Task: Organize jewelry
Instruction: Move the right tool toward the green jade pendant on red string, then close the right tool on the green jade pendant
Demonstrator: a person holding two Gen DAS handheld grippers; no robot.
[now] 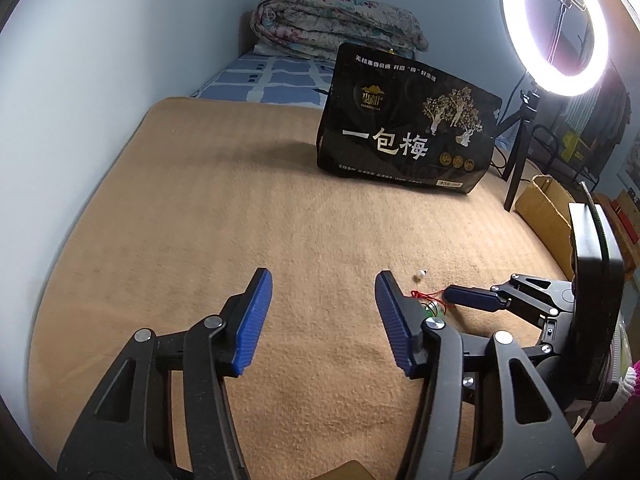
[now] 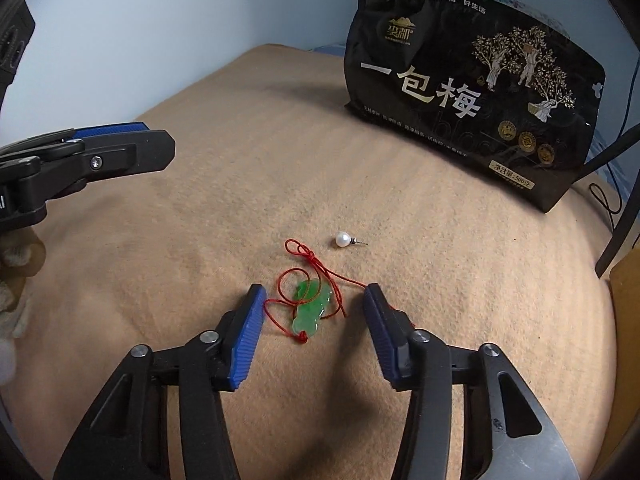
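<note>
The right gripper (image 2: 314, 320) is spread wide around a glossy green pendant (image 2: 311, 307) on looped red cord (image 2: 320, 268) — not touching it. A round pearl stud (image 2: 342, 238) lies beyond, on fuzzy tan blanket (image 2: 240, 200). The left gripper (image 1: 324, 320) is spread too — nothing between its ribbed blue pads (image 1: 252, 324).

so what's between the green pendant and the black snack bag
In the right wrist view, the pearl earring lies between the green pendant and the black snack bag; otherwise only bare tan blanket.
</note>
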